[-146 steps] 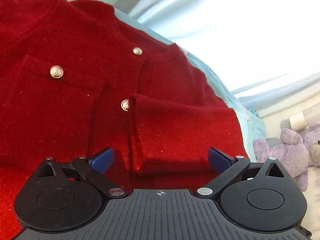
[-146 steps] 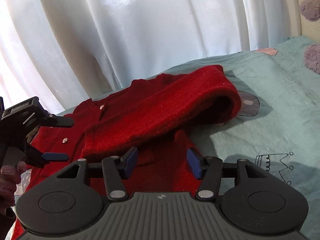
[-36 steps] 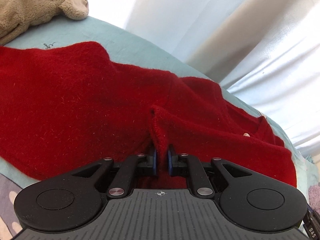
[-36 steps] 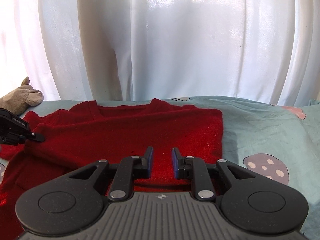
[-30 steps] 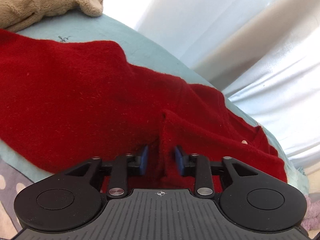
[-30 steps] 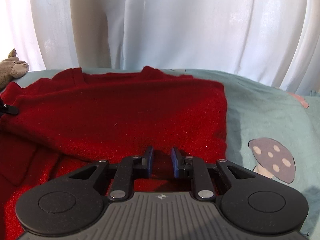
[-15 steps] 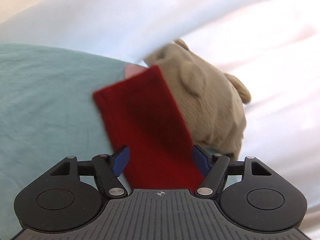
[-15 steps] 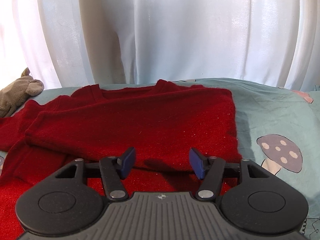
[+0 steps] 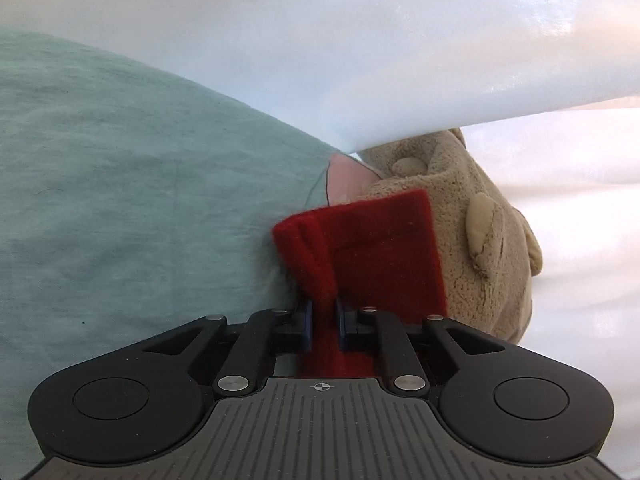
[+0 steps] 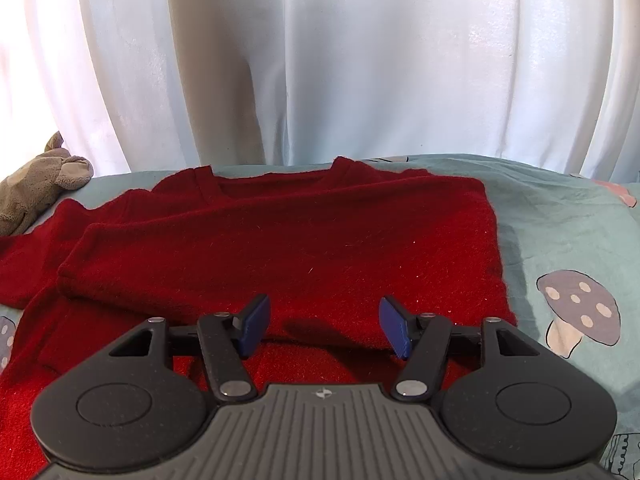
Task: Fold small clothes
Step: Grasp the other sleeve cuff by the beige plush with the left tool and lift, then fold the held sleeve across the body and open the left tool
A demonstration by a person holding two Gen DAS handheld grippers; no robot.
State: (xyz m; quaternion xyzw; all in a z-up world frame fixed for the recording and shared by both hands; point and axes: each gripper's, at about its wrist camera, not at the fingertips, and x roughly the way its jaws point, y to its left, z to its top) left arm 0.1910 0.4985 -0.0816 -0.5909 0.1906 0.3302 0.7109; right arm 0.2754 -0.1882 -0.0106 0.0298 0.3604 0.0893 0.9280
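Observation:
A small red cardigan (image 10: 288, 248) lies on the teal bedsheet (image 10: 560, 216), its right side folded over its middle. My right gripper (image 10: 322, 326) hovers open and empty over its near edge. One red sleeve (image 9: 384, 256) stretches left toward a plush toy. My left gripper (image 9: 322, 320) is shut on that sleeve near the cuff, and the pinched edge bunches up in a fold between the blue pads. The left gripper does not show in the right wrist view.
A tan plush toy (image 9: 472, 224) lies right behind the sleeve cuff; it also shows at the far left of the right wrist view (image 10: 36, 188). White curtains (image 10: 320, 60) hang behind the bed. The sheet has mushroom prints (image 10: 576, 304) to the right.
My left gripper let go of the cardigan body, swung to the outstretched sleeve and closed on it. My right gripper opened and drew back a little from the folded edge.

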